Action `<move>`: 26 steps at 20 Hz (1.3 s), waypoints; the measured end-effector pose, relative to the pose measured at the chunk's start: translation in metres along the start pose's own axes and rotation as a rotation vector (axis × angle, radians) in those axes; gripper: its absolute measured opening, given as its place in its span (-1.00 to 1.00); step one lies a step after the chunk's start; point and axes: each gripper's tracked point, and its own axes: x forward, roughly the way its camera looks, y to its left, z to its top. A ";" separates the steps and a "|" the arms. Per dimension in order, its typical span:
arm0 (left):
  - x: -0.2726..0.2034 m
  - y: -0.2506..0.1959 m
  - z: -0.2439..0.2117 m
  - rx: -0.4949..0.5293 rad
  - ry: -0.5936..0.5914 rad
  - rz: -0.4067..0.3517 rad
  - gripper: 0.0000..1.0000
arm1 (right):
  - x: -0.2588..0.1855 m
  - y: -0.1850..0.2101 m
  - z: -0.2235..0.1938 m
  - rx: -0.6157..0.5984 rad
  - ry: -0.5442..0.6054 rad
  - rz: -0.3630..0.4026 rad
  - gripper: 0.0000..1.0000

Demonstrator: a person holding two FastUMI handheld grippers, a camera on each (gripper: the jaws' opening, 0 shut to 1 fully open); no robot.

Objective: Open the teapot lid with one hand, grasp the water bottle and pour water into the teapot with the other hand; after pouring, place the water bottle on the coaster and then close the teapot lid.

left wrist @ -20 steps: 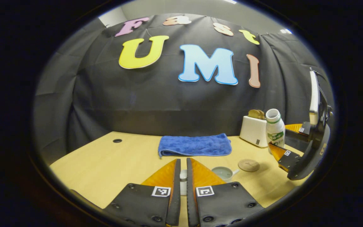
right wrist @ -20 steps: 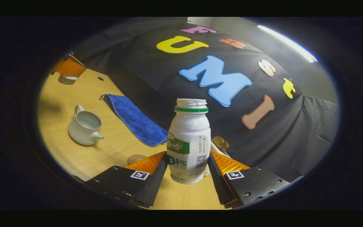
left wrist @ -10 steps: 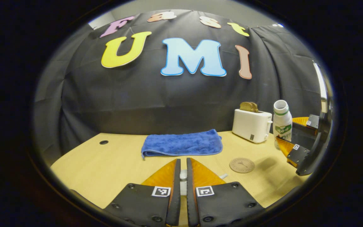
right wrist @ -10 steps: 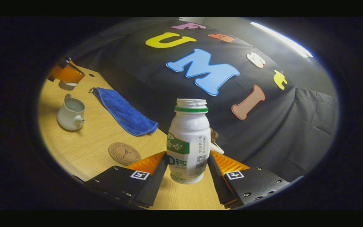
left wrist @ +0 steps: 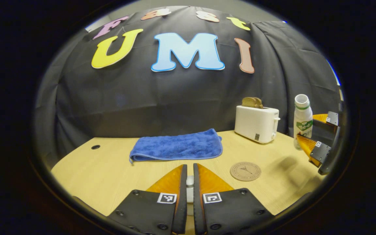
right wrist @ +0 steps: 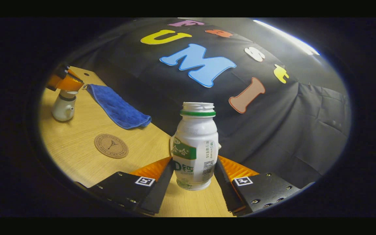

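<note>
The right gripper (right wrist: 194, 176) holds the open water bottle (right wrist: 195, 143) by its belly, above the table (right wrist: 77, 153). It looks light, smooth and slippery. The left gripper (left wrist: 189, 189) pinches the small lid (left wrist: 190, 181) over the teapot (right wrist: 62, 109). The coaster (right wrist: 111, 146) lies bare.

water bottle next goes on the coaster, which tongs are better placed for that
Right. The right tongs are shut on the upright water bottle, with the bare coaster nearby on the table. The left tongs hold the teapot lid.
</note>
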 end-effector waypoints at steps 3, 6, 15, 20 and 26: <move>0.004 0.000 -0.007 0.006 0.017 0.007 -0.61 | 0.001 -0.005 -0.007 0.009 0.008 -0.006 0.47; 0.006 0.000 -0.010 0.018 0.021 0.016 -0.63 | 0.002 -0.006 -0.012 0.015 0.014 -0.007 0.46; 0.008 -0.003 -0.013 -0.017 0.031 0.014 -0.54 | 0.001 -0.010 -0.013 0.019 0.015 -0.015 0.46; 0.005 -0.003 -0.011 -0.015 0.024 0.020 -0.55 | -0.001 -0.014 -0.012 0.024 0.015 -0.020 0.46; -0.014 0.009 0.006 -0.020 -0.025 0.024 -0.54 | 0.001 -0.001 0.003 0.046 0.009 0.011 0.46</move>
